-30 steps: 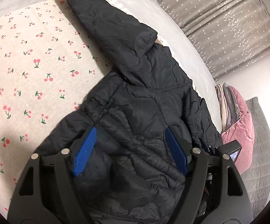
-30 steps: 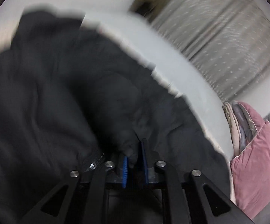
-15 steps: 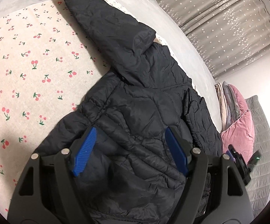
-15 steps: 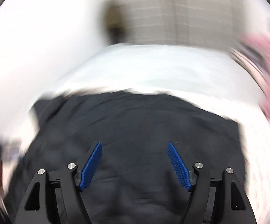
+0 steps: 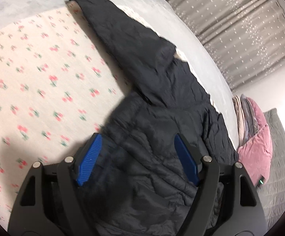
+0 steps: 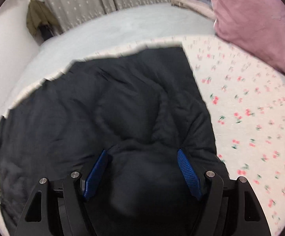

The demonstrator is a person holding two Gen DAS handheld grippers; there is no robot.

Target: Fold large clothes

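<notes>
A black quilted puffer jacket (image 5: 162, 102) lies spread on a cherry-print sheet (image 5: 34, 78), one long part reaching to the upper left. My left gripper (image 5: 138, 137) hovers open over the jacket's near part, with the blue pads (image 5: 89, 157) wide apart and fabric below them. In the right wrist view the jacket (image 6: 112, 108) fills the middle. My right gripper (image 6: 142, 151) stands open above a puffed fold of it. The fabric bulges up between the jaws, and the pads do not press on it.
A pink pillow (image 6: 250, 19) and stacked folded fabrics (image 5: 242, 118) sit at the bed's end. Grey bedding (image 6: 103, 33) borders the sheet (image 6: 250, 108). Dotted curtains (image 5: 231, 19) hang behind, with an olive garment (image 6: 38, 17) beside them.
The right gripper let go of the jacket fabric, opened wide, rolled and swung round to face the jacket from another side. The left gripper stayed open and barely moved.
</notes>
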